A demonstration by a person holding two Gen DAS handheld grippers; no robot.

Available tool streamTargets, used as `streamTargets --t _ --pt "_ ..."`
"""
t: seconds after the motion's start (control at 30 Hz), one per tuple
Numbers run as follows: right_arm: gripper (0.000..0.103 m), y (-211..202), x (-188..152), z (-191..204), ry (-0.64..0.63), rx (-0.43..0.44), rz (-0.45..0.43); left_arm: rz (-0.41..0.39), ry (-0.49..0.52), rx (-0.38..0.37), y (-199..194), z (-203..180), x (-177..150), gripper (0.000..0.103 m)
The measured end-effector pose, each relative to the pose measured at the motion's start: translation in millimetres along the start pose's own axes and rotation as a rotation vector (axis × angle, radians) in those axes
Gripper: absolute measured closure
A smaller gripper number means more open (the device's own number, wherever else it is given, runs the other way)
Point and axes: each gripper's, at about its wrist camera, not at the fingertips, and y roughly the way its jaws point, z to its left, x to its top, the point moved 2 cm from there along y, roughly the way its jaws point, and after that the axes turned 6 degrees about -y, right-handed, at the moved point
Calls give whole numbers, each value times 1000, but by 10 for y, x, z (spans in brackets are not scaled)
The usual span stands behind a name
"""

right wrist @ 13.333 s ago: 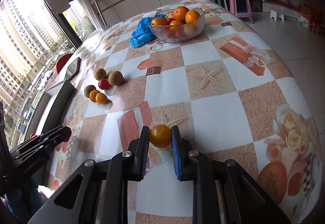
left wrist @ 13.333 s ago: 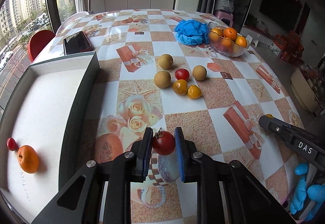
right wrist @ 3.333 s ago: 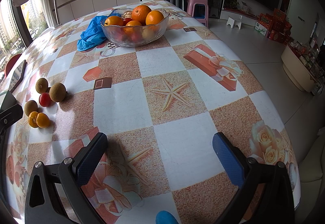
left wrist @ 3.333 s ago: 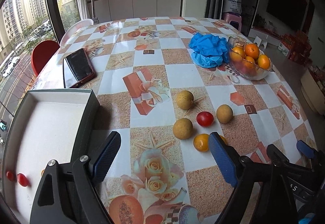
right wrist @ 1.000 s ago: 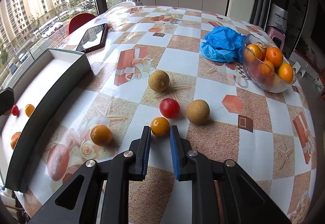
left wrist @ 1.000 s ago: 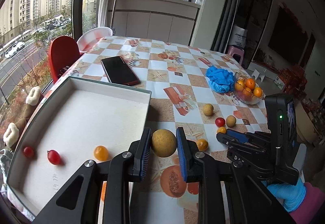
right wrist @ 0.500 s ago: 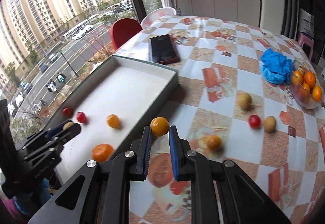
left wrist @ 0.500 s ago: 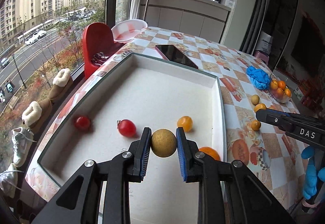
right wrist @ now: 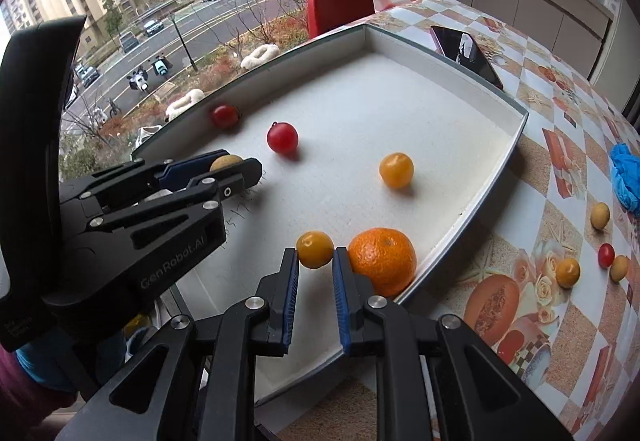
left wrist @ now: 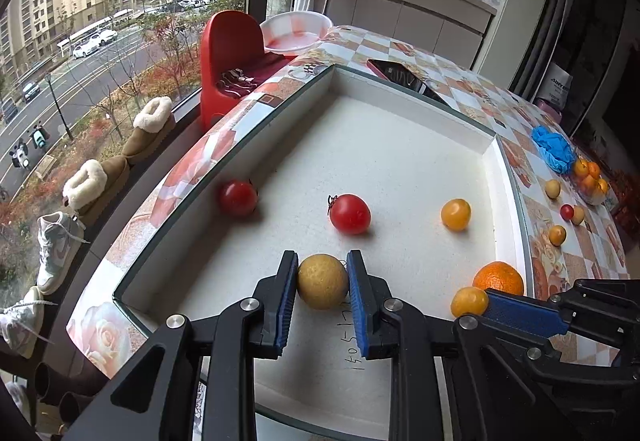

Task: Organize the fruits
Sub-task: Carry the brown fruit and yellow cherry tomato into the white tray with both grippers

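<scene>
Over the white tray [left wrist: 400,169], the left tongs [left wrist: 322,283] pinch a tan fruit [left wrist: 322,282]; beside them, the right tongs [right wrist: 316,261] pinch a small yellow fruit [right wrist: 315,249], with an orange [right wrist: 382,261] just right.

Tan round fruit [left wrist: 322,281] and small yellow-orange fruit [right wrist: 315,249], both over white tray [left wrist: 400,161]

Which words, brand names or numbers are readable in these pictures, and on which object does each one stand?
"GenRobot.AI": on the side of the left gripper, seen from the right wrist.
Handwritten digits on the white floor of the tray, below the yellow-brown fruit: only partly visible, not safely readable.
Blue print on a white bag at the far right: too small to read.
Small print at the rear of the left gripper: too blurred to read.
</scene>
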Motion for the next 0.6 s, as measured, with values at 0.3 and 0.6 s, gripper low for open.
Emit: streamTargets --t 0.3,0.6 --pt "84 -65 -167 -60 -91 -58 47 23 22 -39 -62 -94 -110 77" --pt "83 -121 -68 -53 -77 -76 -4 12 15 -42 -41 -99 -74 77"
